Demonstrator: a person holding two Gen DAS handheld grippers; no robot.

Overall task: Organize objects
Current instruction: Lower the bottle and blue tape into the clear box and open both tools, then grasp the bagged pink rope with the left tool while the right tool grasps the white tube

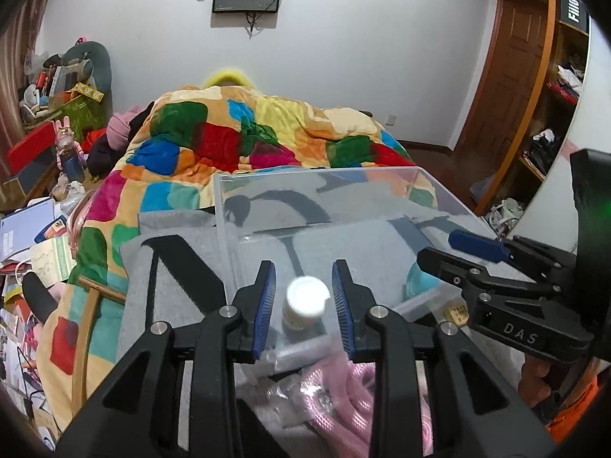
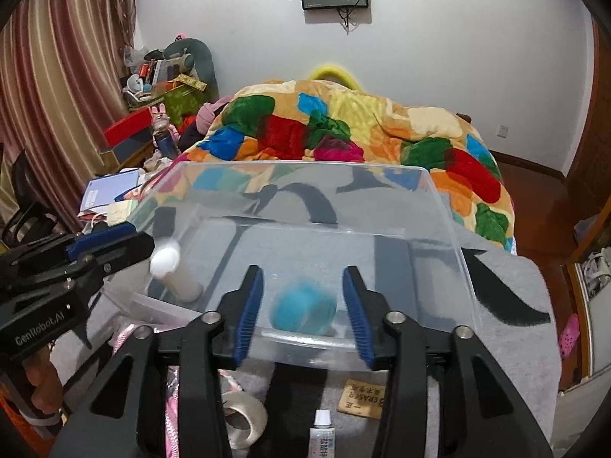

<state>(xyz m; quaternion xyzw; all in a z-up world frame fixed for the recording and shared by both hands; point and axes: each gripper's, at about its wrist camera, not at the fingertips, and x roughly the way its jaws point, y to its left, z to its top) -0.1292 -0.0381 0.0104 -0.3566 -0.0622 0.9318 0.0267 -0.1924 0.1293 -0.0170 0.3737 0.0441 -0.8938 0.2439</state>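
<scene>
The small white-capped bottle point(image 1: 305, 305) stands low in the middle of the left view, inside the clear plastic bin point(image 1: 435, 187). It looks light, hard and smooth — best pinched around its body. Left claw point(image 1: 304, 305) is released, fingers either side; right claw point(image 2: 303, 315) is released too — empty.

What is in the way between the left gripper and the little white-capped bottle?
Nothing visible. The left gripper is open, and the bottle stands upright right between its blue pads, inside the clear bin. The right gripper is open too, off to the side near a blue round thing.
</scene>
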